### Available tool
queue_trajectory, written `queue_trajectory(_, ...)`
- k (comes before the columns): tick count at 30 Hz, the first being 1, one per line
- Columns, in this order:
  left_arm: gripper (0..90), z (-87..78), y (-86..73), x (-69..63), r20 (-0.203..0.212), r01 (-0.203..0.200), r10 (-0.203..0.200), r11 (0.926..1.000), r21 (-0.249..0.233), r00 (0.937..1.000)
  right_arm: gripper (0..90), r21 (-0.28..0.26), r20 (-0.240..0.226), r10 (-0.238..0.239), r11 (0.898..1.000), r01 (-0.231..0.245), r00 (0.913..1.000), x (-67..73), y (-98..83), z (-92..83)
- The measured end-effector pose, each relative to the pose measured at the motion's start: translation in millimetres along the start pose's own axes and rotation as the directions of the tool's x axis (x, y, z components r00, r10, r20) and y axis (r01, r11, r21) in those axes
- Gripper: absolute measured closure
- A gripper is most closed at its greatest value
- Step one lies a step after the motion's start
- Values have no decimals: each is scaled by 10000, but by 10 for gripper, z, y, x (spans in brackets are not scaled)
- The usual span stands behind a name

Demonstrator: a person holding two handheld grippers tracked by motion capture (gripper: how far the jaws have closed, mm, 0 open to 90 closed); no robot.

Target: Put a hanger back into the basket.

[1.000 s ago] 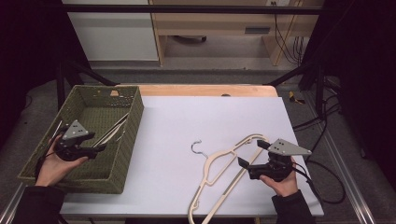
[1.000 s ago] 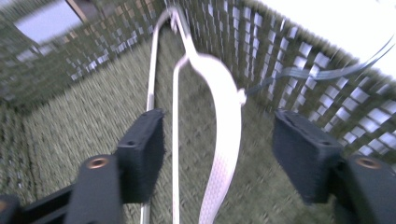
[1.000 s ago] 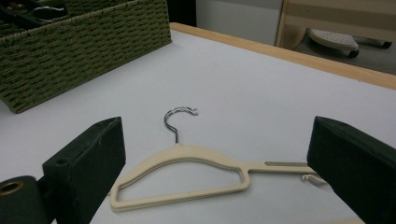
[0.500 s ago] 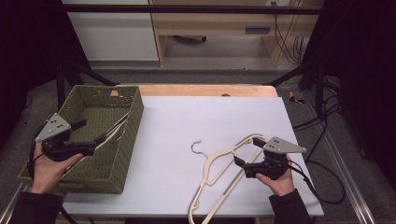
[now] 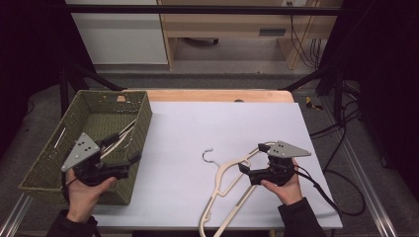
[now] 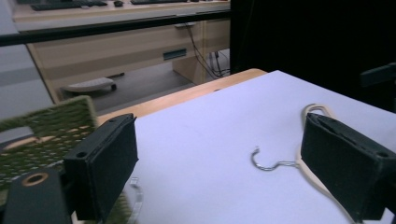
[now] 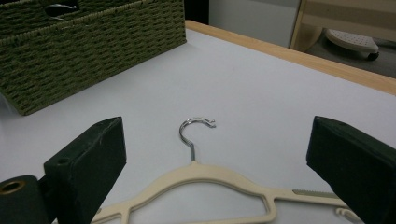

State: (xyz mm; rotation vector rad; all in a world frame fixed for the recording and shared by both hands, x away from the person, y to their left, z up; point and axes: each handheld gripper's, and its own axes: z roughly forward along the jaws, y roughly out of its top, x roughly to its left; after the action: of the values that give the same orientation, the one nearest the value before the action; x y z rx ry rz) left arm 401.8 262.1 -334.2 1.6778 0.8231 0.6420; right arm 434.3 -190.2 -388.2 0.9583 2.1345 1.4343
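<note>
Now my left gripper (image 5: 129, 148), its jaws just opened and empty, lifts from the basket (image 5: 47, 163) where one hanger (image 5: 120, 137) lies, while my right gripper (image 5: 249, 174) hovers released at the cream hanger (image 5: 232, 170) mid-frame, next to go.

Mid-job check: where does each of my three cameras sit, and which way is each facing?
High view: above the person's side, looking forward and down on the table; both hands, left gripper and right gripper show.
Left gripper view: rides the left gripper by the basket, facing across the table; its open jaws show.
Right gripper view: behind the hanger, facing the basket; its open jaws show.
All three share the hanger's hook.
</note>
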Motion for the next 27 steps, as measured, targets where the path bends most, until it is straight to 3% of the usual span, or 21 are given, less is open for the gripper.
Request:
queue_trajectory(1, 108, 0, 0, 0, 0, 0, 0, 10000, 0, 10000, 55, 0, 0, 0, 10000, 0, 10000, 0, 0, 0)
queue_trajectory(5, 108, 158, -127, -172, 690, 106, -131, 9993, 367, 9975, 58, 78, -125, 1, 10000, 0, 9999, 20, 32, 93)
queue_trajectory(12, 108, 432, -366, -409, 1448, -224, 75, 9945, 1018, 9894, 64, 220, -183, 78, 9997, -74, 9998, 39, 76, 265)
queue_trajectory(19, 109, 543, -575, -402, 1714, 182, -438, 9888, 1479, 9842, 73, 662, -150, 62, 9978, -52, 9999, 24, 50, 479)
queue_trajectory(27, 102, 569, -729, -367, 1729, 206, -521, 9836, 1793, 9836, 101, 1465, -131, -6, 9892, 25, 9999, 37, -19, 748)
